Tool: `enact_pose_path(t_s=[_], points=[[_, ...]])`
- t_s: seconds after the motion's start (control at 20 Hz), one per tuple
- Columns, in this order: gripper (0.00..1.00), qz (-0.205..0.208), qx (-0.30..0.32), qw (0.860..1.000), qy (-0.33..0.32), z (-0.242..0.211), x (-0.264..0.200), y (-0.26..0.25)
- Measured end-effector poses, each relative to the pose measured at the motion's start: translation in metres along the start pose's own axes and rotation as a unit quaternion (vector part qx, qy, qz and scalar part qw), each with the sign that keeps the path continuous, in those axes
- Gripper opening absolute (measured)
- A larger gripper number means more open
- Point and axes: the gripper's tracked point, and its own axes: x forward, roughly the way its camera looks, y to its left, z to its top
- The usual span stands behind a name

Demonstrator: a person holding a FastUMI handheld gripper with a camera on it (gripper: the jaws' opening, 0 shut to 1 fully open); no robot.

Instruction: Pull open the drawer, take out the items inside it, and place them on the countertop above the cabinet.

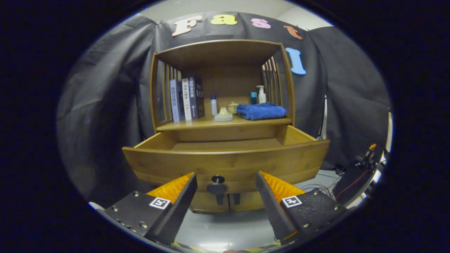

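1. Standing at the far left of the countertop (246, 122), a row of upright books (186, 98) leans against the slatted side of the wooden cabinet (221, 47).
2. Next along come a small white bottle (213, 104), a pale conical piece (223, 114) and a little lidded pot (232, 106) just behind it.
3. Further right lies a folded blue towel (261, 111), with a teal-capped bottle (253, 97) and a pump bottle (261, 94) behind it by the right-hand slats.
4. Below that shelf the drawer (225, 163) is pulled well out toward us, its long axis running left to right across the gripper's line of sight. Its front board hides most of the inside; the strip of floor I can see looks bare, so I cannot tell whether anything is left in it.
5. The dark knob (217, 184) sits at the middle of the drawer front, just ahead of the gripper (225, 188) and centred in the gap between its fingers, which stand wide apart, touching nothing.
6. My guess: the next reach must go up and over the drawer's front edge, straight ahead, to look down inside.
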Motion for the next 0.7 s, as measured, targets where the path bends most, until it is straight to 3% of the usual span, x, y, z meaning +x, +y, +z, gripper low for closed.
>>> enact_pose_path(t_s=[0.35, 0.7], points=[[1.0, -0.008, 0.0, 0.999, 0.039, -0.034, 0.041, 0.013], [1.0, -0.036, 0.0, 0.999, 0.034, -0.043, 0.074, 0.014]])
